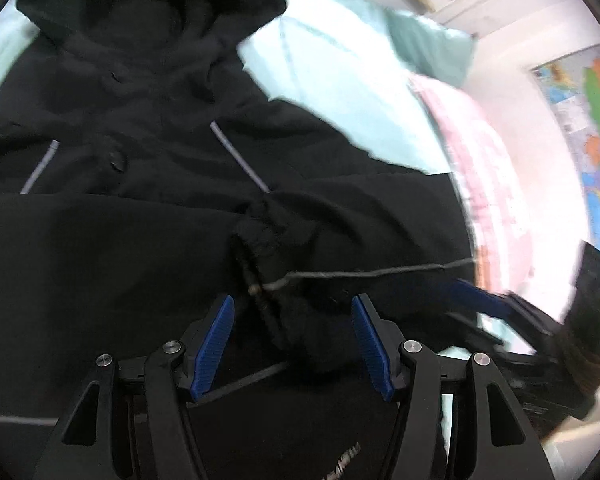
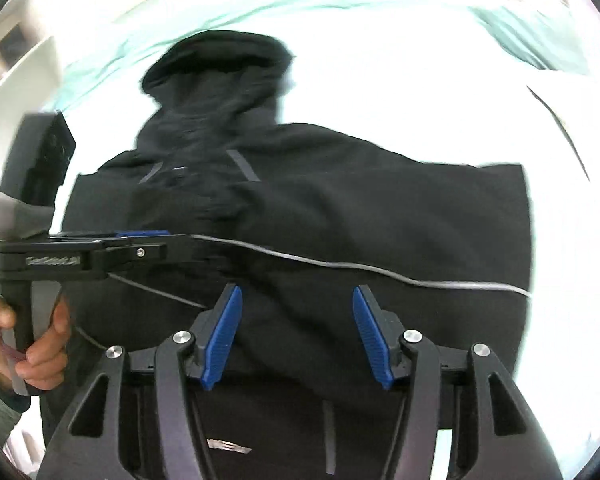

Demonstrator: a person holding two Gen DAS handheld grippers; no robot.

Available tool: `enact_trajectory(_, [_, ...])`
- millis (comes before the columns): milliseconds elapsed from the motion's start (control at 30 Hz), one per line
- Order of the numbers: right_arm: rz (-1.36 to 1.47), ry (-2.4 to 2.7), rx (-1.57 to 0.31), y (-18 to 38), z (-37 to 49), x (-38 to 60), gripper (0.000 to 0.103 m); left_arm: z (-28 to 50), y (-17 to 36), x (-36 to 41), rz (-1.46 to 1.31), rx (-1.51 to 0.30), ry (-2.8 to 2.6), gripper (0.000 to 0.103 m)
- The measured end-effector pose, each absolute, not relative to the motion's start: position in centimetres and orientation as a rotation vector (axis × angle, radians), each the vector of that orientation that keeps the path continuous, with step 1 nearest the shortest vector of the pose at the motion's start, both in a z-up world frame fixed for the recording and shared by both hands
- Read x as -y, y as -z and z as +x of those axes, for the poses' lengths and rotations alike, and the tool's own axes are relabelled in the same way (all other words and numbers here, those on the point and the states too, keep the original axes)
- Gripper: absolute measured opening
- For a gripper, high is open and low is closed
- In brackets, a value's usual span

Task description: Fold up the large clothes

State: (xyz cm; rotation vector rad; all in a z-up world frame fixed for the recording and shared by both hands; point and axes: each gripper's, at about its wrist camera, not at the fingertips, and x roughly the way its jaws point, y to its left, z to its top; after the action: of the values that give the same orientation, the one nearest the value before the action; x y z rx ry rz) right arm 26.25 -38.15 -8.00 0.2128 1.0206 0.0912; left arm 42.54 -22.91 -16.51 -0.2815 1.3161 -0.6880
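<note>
A black hooded jacket (image 1: 148, 184) lies spread on a pale green bed sheet (image 1: 340, 92), hood at the far end, both sleeves folded across the chest. Thin grey piping runs along it. My left gripper (image 1: 292, 312) is open just above a sleeve cuff (image 1: 268, 240), holding nothing. My right gripper (image 2: 298, 304) is open above the jacket's (image 2: 340, 208) lower middle, empty. The left gripper also shows in the right wrist view (image 2: 148, 240), side-on over the jacket's left edge, held by a hand (image 2: 40, 344). The right gripper's blue finger (image 1: 476, 296) shows in the left wrist view.
A green pillow (image 1: 432, 48) and a pink quilt (image 1: 484, 168) lie at the right of the bed. A colourful wall map (image 1: 596, 128) hangs beyond. The sheet (image 2: 400, 80) extends bright around the jacket.
</note>
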Motion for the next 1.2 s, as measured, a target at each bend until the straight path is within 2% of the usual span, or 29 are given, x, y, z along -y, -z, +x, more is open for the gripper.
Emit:
enact_trajectory(133, [0.245,-0.024,-1.031,8.7,25.6,41.4,0.06,43.5,18.8,25.3,-0.224,-1.36,0.635,0.061])
enact_trajectory(200, [0.249,0.004,-1.03,8.7,25.1,42.5,0.06,43.3,18.6,26.3,-0.187,-1.336,0.636,0.033])
enact_trajectory(233, [0.256,0.013,-1.03,8.8,25.1,42.8,0.06,43.2,18.5,26.8,-0.164,-1.33,0.629,0.028])
enact_trajectory(333, [0.265,0.049,-1.018,8.6,24.8,43.7,0.06,42.6,17.9,26.8,-0.15,-1.297,0.624,0.022])
enact_trajectory(533, [0.284,0.051,-1.003,8.3,25.5,43.7,0.06,40.7,12.9,21.7,-0.207,-1.162,0.58,0.019])
enact_trajectory(700, [0.309,-0.045,-1.011,8.7,27.0,40.8,0.06,38.6,8.4,12.7,-0.245,-1.053,0.44,0.019])
enact_trajectory(800, [0.306,-0.138,-1.034,9.5,28.4,37.2,0.06,37.4,7.6,6.8,-0.274,-1.034,0.317,0.019])
enact_trajectory(933, [0.224,-0.172,-1.097,12.2,30.7,31.9,0.06,36.3,11.4,0.6,-0.337,-1.13,0.191,0.019])
enact_trajectory(1067, [0.012,-0.074,-1.172,15.6,32.2,28.0,0.067,36.1,19.2,-0.7,-0.397,-1.299,0.167,0.024])
enact_trajectory(1200, [0.027,-0.077,-1.225,15.3,32.8,28.4,0.068,36.2,18.1,-0.6,-0.385,-1.286,0.169,0.025])
